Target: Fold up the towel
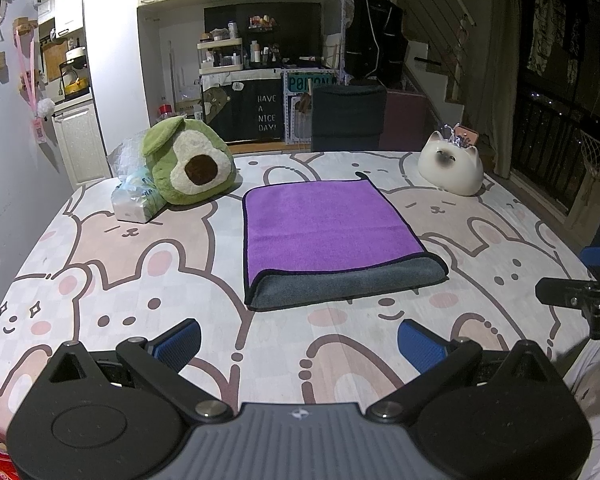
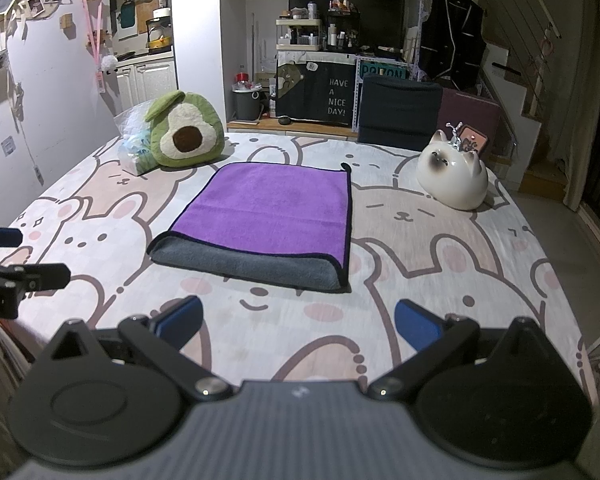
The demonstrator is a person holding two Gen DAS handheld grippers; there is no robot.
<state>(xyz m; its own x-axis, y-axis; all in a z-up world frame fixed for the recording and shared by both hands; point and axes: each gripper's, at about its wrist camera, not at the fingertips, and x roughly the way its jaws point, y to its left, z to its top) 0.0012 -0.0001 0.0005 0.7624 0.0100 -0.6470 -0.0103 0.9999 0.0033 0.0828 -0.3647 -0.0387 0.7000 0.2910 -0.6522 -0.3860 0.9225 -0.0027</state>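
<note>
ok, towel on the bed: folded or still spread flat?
Folded. The towel lies doubled: purple top layer over a grey underside that rolls out along the near edge as a rounded fold. How many folds, cannot tell.

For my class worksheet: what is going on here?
A person holds two grippers above a bunny-print bedspread. The left gripper and right gripper are both open and hold nothing. The purple towel lies ahead, folded once, with its grey side showing along the near edge.
</note>
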